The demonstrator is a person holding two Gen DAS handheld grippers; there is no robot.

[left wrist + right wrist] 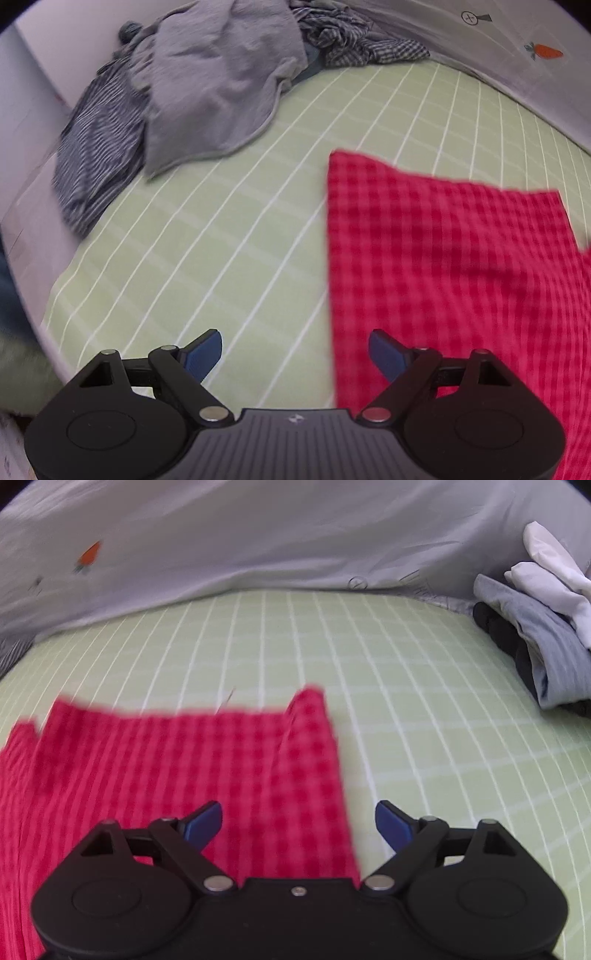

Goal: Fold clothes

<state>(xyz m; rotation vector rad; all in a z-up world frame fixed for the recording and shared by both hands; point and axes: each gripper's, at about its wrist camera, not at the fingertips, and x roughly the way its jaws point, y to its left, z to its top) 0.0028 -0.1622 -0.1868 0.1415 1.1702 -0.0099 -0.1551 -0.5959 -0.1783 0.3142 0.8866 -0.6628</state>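
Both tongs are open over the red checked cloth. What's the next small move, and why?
Probably lower both tongs onto the cloth's side edges and pinch. The left tongs straddle the red checked cloth's left edge, the right tongs its right edge, both empty. It lies flat on the green sheet, ready for another fold.

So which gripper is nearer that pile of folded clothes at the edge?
Right. The folded pile lies ahead of the right gripper; the left gripper is beyond the red checked cloth.

A: What does the left gripper (295, 354) look like?
B: Black linkage arms, silver pivot pins, blue pads (205, 354), a ribbed grey base behind them.
A: And the right gripper (298, 825)?
B: Same build, with one small screw mid-base.
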